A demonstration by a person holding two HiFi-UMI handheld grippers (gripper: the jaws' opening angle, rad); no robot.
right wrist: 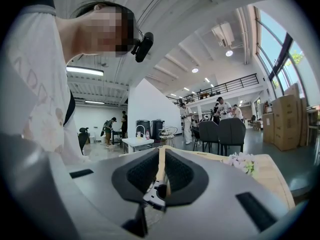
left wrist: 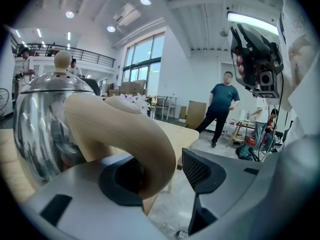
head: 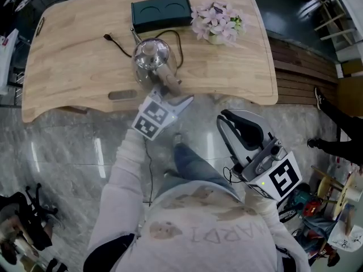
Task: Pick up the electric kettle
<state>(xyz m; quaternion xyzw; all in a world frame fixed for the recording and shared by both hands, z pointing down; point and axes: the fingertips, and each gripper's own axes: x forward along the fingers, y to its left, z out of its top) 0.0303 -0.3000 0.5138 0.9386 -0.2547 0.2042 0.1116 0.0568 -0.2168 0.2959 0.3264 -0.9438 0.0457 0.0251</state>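
We see the electric kettle [head: 151, 58] standing upright on the wooden table [head: 68, 67], about midway along it and closer to the near edge than to the far one. Its shiny steel body carries a lid with a pale round knob [left wrist: 62, 60]. Its cream curved handle [head: 168, 79] points toward the near edge.

The left gripper [head: 172, 93] reaches in over that near edge, level with the handle. In the left gripper view its jaws are spread, with the handle [left wrist: 125, 129] between them. The handle lies against the left pad, and a clear gap shows between it and the right pad, so we see no pinch on it. The kettle's body [left wrist: 45, 124] fills the left of that view.

The right gripper [head: 235, 126] is off the table, above the floor, in front of the near right corner and well apart from the kettle. In the right gripper view [right wrist: 161, 171] its two dark pads are pressed nearly together, with only a thin slit between them and nothing held there.

At the far edge, behind the kettle, lies a dark rectangular tray [head: 161, 13] with two round recesses. Just beside it, toward the far right corner, sits a bunch of pale pink flowers [head: 217, 22]. A black cord [head: 119, 45] runs across the wood on the kettle's left.
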